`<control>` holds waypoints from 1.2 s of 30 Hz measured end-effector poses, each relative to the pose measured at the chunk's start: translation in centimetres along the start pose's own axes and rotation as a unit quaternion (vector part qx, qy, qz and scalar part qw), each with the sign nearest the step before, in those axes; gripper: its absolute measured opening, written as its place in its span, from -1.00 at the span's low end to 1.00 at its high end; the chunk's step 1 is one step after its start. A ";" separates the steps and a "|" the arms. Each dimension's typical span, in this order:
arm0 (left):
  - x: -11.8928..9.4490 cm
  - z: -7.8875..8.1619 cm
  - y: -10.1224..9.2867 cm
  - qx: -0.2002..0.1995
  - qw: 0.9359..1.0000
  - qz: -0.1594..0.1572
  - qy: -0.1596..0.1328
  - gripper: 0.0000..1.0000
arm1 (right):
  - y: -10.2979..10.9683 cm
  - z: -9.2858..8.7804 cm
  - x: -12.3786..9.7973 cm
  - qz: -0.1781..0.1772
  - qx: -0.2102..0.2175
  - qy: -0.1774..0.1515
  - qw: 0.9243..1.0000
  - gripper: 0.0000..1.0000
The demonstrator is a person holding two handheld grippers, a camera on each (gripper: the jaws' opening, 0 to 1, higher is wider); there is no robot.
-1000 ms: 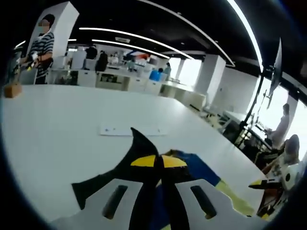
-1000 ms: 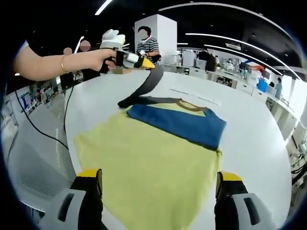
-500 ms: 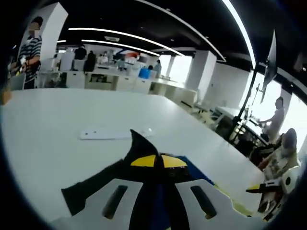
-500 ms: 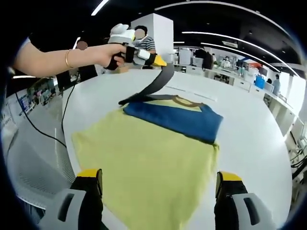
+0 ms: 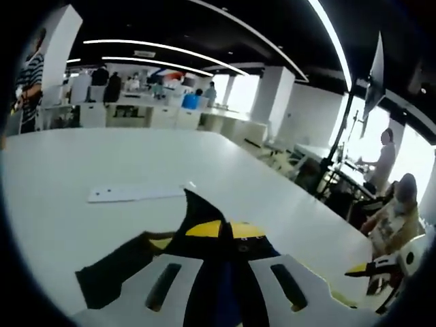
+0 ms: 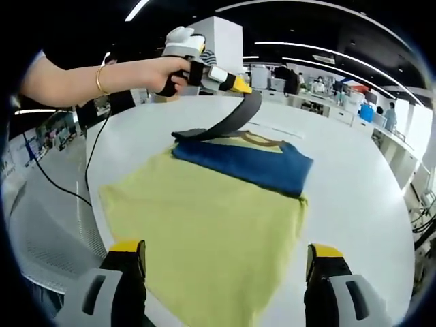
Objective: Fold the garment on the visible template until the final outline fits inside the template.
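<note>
Soft matt cloth on a smooth white table

The garment [image 6: 204, 225] looks like matt yellow knit with a blue panel; beneath it the table [image 6: 354, 177] shows a faint sheen.

Desk [image 6: 354, 170]: bare white surface open to the right of and beyond the garment [image 6: 204, 225].
Obstacle, far left: left hand-held gripper [image 6: 240, 86] held above the desk, with a dark sleeve [image 6: 228, 122] hanging from its closed tips to the garment's far edge.
Obstacle, far: a thin white strip [image 5: 133, 193] lying flat on the desk.
Right hand-held gripper [image 6: 225, 262]: jaws wide apart, open space between them above the garment's near edge.
</note>
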State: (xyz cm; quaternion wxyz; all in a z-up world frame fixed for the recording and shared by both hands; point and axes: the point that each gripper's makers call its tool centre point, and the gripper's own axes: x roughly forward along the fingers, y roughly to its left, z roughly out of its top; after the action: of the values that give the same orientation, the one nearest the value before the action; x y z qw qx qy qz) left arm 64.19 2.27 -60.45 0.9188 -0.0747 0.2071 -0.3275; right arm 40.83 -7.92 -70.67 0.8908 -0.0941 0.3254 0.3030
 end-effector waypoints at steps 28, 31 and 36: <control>2.2 -5.8 -11.0 0.079 0.985 -0.148 0.048 -1.00 | -0.3 -0.9 -0.2 -0.006 0.006 0.006 1.000 0.95; 2.6 -7.3 -11.4 0.086 0.983 -0.150 0.065 -1.00 | -0.3 -1.0 -0.3 -0.006 0.008 0.006 1.000 0.95; 3.4 -9.4 -11.0 0.089 0.982 -0.140 0.090 -1.00 | -0.4 -1.1 -0.3 -0.007 0.010 0.005 1.000 0.95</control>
State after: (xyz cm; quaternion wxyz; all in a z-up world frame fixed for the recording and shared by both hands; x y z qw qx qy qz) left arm 56.25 -8.41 -67.06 0.8446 0.0091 0.2468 -0.4751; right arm 40.31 -8.77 -71.32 0.8921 -0.0895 0.3321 0.2929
